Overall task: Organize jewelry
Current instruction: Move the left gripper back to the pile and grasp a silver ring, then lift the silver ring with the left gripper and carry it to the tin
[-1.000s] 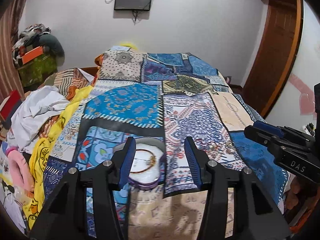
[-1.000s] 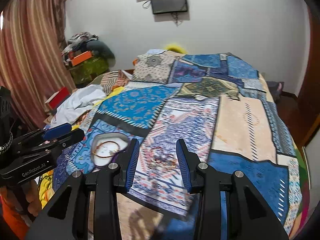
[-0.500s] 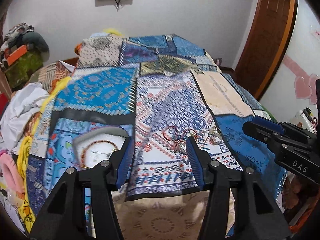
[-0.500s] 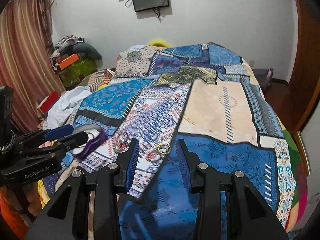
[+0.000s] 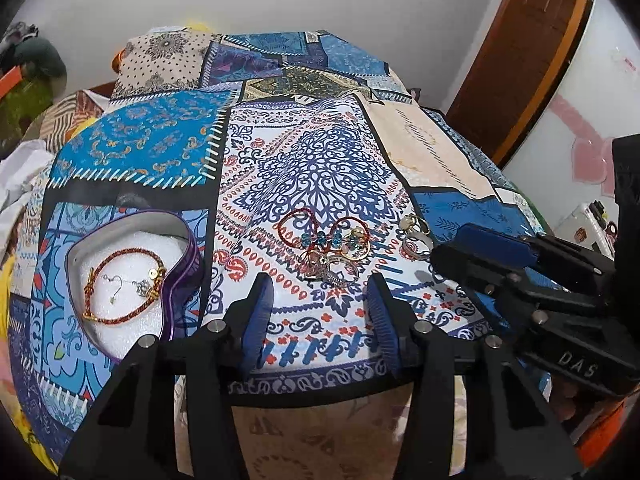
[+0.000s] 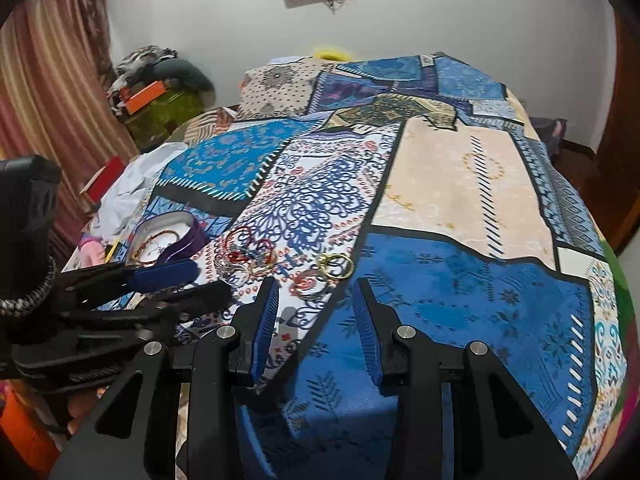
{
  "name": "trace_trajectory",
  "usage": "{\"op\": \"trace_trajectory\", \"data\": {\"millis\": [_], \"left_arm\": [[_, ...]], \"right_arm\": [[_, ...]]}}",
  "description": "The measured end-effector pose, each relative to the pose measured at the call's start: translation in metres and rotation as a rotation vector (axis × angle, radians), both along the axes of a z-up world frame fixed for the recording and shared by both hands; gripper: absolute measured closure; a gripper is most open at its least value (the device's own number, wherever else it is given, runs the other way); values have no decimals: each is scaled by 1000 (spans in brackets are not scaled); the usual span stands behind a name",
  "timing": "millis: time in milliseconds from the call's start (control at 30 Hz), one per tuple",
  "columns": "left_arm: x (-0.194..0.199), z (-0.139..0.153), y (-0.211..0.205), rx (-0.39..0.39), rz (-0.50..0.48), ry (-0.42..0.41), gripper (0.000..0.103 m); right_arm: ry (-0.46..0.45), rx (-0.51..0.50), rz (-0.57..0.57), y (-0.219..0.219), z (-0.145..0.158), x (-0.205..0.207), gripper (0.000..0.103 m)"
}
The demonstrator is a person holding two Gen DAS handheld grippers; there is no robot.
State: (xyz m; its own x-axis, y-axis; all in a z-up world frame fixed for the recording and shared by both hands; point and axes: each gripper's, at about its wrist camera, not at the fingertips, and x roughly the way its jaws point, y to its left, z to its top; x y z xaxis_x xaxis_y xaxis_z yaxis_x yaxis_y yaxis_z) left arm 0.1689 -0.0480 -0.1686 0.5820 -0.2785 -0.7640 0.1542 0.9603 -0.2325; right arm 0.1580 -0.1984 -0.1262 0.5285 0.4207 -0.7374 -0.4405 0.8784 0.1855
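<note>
Hovering over the bed [image 5: 440,160], the left hand-held gripper [image 5: 318,300] gapes wide, empty; tangled jewelry [image 5: 328,248] lies at twelve o'clock, heart-shaped tin [image 5: 182,240] at ten holding a braided bracelet [image 5: 124,280]. Right view: right hand-held gripper [image 6: 316,308] also wide, empty; gold rings [image 6: 336,266] just ahead look light, slippery, best pinched across the band.

My room is evenly, softly lit; the bedspread [image 5: 320,168] curves with fisheye bulge, corners vignette black, and my right view is slightly motion-blurred.
</note>
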Motion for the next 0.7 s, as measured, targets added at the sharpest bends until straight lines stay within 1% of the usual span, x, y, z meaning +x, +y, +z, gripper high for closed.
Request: {"op": "trace_trajectory", "data": {"millis": [167,300,400,467,500,533,567,633,700], "left_arm": [[6,-5,-2,-26,-16,8,56],[7,-8,-2,-21,-23,4,57],[7,-9,-3,2,-22,-3,61],[7,-10,-3,15,-20,-8,69],[8,-10,-2,18,-17,-9,71],[8,-10,0,17,-15,-8,74],[8,-11,1,12,-13,-7,75],[9,-11,3,2,-14,-7,75],[8,-11,2,9,-15,-11,75]], "right_arm": [[16,-10,28,6,-8,2,68],[17,-5,38,7,-10,5,69],[17,-16,54,10,-14,6,72],[11,-26,63,12,-16,6,74],[7,-34,67,13,-17,7,75],[4,-38,69,13,-17,7,79],[3,-39,71,14,-17,7,84],[3,-31,75,13,-18,8,84],[-2,-31,74,14,-18,7,84]]}}
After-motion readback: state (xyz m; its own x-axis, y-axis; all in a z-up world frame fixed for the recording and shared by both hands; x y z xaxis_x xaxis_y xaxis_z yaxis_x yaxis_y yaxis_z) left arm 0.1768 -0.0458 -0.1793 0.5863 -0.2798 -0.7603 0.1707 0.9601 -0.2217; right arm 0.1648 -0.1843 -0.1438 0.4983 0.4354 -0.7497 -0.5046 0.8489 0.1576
